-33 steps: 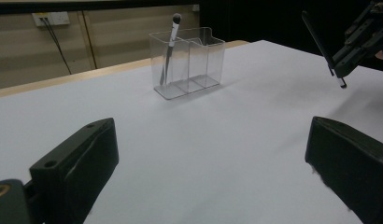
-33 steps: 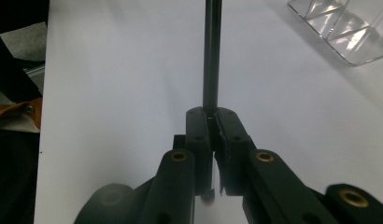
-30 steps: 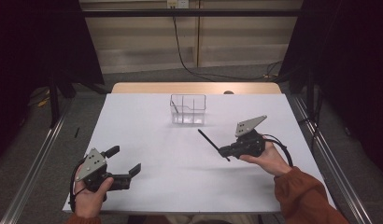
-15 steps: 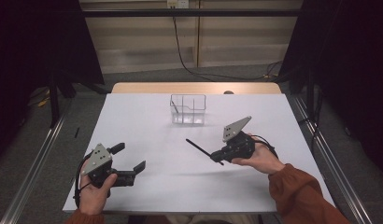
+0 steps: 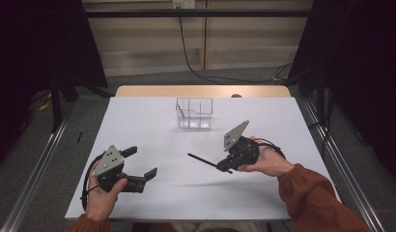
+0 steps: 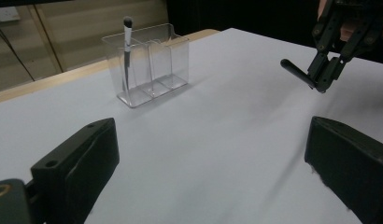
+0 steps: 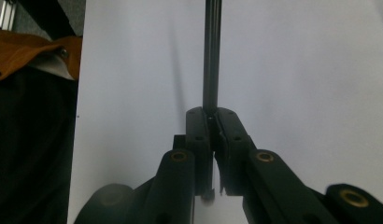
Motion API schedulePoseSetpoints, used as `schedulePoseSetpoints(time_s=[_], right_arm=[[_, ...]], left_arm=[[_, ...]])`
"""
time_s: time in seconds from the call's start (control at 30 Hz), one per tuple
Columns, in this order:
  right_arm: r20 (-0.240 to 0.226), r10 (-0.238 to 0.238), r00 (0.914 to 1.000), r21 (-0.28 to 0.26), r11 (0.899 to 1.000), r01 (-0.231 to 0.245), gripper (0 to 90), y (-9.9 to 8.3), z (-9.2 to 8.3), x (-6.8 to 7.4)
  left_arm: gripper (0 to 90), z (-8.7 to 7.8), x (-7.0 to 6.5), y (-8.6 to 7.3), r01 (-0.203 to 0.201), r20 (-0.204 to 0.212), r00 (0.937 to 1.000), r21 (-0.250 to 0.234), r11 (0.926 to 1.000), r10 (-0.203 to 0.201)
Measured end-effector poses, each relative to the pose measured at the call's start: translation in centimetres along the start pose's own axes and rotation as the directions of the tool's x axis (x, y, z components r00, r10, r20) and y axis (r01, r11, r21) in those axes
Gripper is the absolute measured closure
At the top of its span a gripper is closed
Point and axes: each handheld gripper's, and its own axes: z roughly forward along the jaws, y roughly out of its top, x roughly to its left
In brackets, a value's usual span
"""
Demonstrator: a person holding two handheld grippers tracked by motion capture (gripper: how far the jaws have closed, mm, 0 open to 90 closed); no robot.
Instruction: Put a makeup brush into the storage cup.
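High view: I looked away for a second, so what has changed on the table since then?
The right gripper, shut on a thin black stick, slid left toward the table's middle. The left gripper, jaws open and holding nothing, drifted right. The clear organizer stayed put at the back.

Overhead light is falling evenly on the white table (image 5: 186,193), which is reading bright while the surroundings at both sides are sinking into near-black. Soft, faint shadows are lying under the right gripper (image 5: 227,169) and the black stick (image 5: 203,160) it is holding. In the left gripper view the near jaws are looking blurred and the clear organizer (image 6: 147,63) is catching mild reflections. In the right gripper view the stick's shadow is streaking beside it, and the foreground is sitting out of focus.
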Motion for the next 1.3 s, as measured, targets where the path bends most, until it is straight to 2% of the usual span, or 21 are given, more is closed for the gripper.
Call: schedulePoseSetpoints(time_s=[0.2, 0.37, 0.47, 0.5, 0.6, 0.7, 0.83, 0.9, 0.97, 1.0, 1.03, 1.13, 1.2, 1.23, 1.3], right_arm=[[0.004, -0.035, 0.9994, 0.08, 0.996, 0.035, 84.0, 0.9, 0.6, 0.0], [-0.006, -0.046, 0.9989, 0.14, 0.989, 0.046, 84.1, 1.4, 1.1, 0.1], [-0.003, -0.053, 0.9986, 0.168, 0.984, 0.053, 84.0, 1.7, 1.1, 0.2], [-0.009, -0.057, 0.9983, 0.171, 0.984, 0.058, 84.0, 1.8, 1.1, 0.2], [-0.017, -0.069, 0.9974, 0.192, 0.979, 0.071, 84.0, 2.1, 1.1, 0.1], [-0.01, -0.076, 0.9971, 0.208, 0.975, 0.076, 84.1, 2.4, 1.2, 0.0], [-0.011, -0.08, 0.9968, 0.23, 0.97, 0.08, 84.1, 2.5, 1.3, -0.1], [-0.015, -0.079, 0.9967, 0.245, 0.966, 0.08, 84.0, 2.6, 1.4, -0.1], [-0.016, -0.082, 0.9965, 0.262, 0.961, 0.084, 84.0, 2.6, 1.6, 0.0], [-0.021, -0.088, 0.9959, 0.272, 0.958, 0.09, 84.0, 2.6, 1.6, -0.1], [-0.023, -0.092, 0.9955, 0.276, 0.956, 0.095, 84.0, 2.6, 1.7, -0.1], [-0.017, -0.104, 0.9944, 0.296, 0.949, 0.105, 84.0, 2.7, 1.9, 0.0], [-0.018, -0.115, 0.9932, 0.302, 0.947, 0.115, 84.1, 2.7, 1.9, 0.0], [-0.014, -0.119, 0.9927, 0.309, 0.944, 0.118, 84.1, 2.8, 1.8, 0.0], [-0.017, -0.126, 0.9919, 0.319, 0.94, 0.125, 84.1, 2.9, 1.7, 0.0]], left_arm=[[3.0, 0.4, -0.1, 0.9, -0.006, 0.048, 0.9988, 0.039, 0.9992, 0.004], [3.0, 0.8, -0.2, 1.7, -0.03, 0.075, 0.9969, 0.077, 0.9966, 0.024], [3.0, 1.3, -0.3, 2.0, -0.031, 0.115, 0.9931, 0.088, 0.9956, 0.021], [3.0, 1.5, -0.4, 2.1, -0.046, 0.117, 0.9925, 0.098, 0.9941, 0.035], [3.1, 2.1, -0.6, 2.4, -0.055, 0.13, 0.9906, 0.116, 0.9917, 0.04], [3.8, 2.7, -0.8, 2.9, -0.059, 0.18, 0.9833, 0.162, 0.9851, 0.029], [4.1, 3.3, -1.3, 3.6, -0.097, 0.192, 0.9795, 0.188, 0.9773, 0.06], [4.1, 3.7, -1.6, 3.8, -0.095, 0.208, 0.9767, 0.202, 0.9747, 0.052], [4.1, 4.1, -1.7, 4.0, -0.096, 0.239, 0.9703, 0.225, 0.9696, 0.04], [4.4, 4.3, -1.7, 4.1, -0.094, 0.264, 0.9641, 0.237, 0.967, 0.029], [4.6, 4.4, -1.8, 4.2, -0.103, 0.27, 0.9623, 0.246, 0.9638, 0.034], [4.6, 4.9, -1.9, 4.3, -0.117, 0.271, 0.9616, 0.252, 0.9607, 0.046], [4.6, 5.2, -2.0, 4.4, -0.132, 0.285, 0.9568, 0.258, 0.957, 0.055], [4.6, 5.4, -2.1, 4.4, -0.14, 0.285, 0.9565, 0.264, 0.9543, 0.062], [4.5, 5.7, -2.1, 4.5, -0.161, 0.301, 0.9511, 0.288, 0.9442, 0.07]])
